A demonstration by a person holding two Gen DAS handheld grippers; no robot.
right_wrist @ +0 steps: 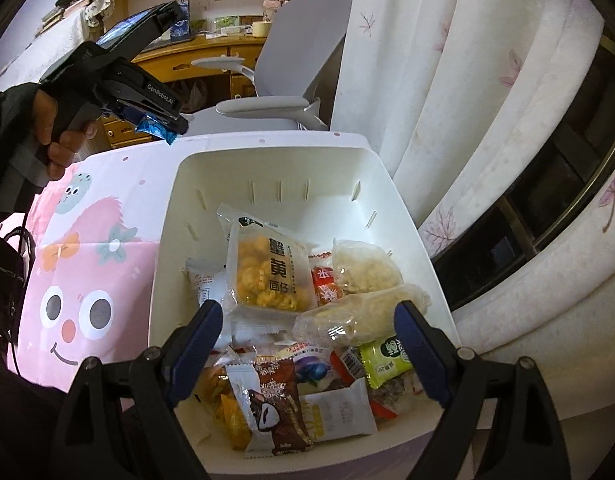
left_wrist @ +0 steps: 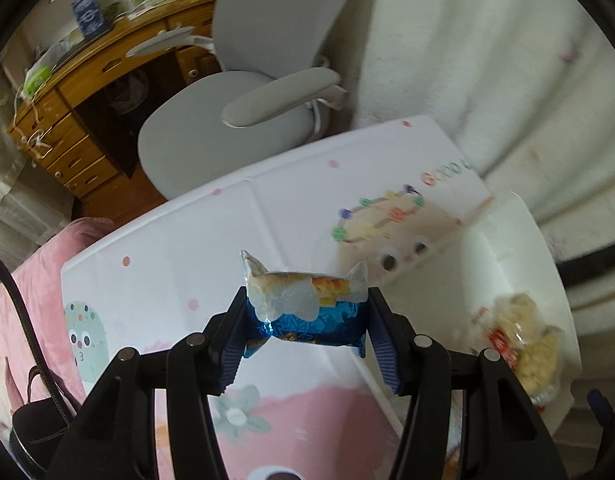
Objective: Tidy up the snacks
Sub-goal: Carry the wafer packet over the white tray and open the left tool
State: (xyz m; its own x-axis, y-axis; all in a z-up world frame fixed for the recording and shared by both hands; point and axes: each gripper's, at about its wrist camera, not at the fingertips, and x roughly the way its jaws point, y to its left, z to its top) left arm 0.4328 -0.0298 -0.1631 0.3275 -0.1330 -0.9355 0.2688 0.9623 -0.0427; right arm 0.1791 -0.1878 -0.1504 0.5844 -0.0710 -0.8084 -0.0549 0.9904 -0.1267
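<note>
My left gripper [left_wrist: 305,316] is shut on a blue-and-clear wrapped snack [left_wrist: 307,304] and holds it in the air above the patterned mat [left_wrist: 167,264]. The same gripper [right_wrist: 163,122] shows in the right wrist view, up left of the bin, with the blue wrapper [right_wrist: 155,128] in it. A white plastic bin [right_wrist: 267,168] holds several snack packets, among them a yellow fried-noodle pack [right_wrist: 269,276] and a brown packet [right_wrist: 273,404]. My right gripper [right_wrist: 307,344] is open and empty, just above the bin's near half. The bin's corner [left_wrist: 519,264] shows at the right of the left wrist view.
A grey office chair [left_wrist: 227,108] stands beyond the mat, with a wooden desk [left_wrist: 79,120] behind it. White curtains [right_wrist: 447,100] hang to the right of the bin. A pink blanket [left_wrist: 23,300] and a black bag [left_wrist: 35,424] lie at the left.
</note>
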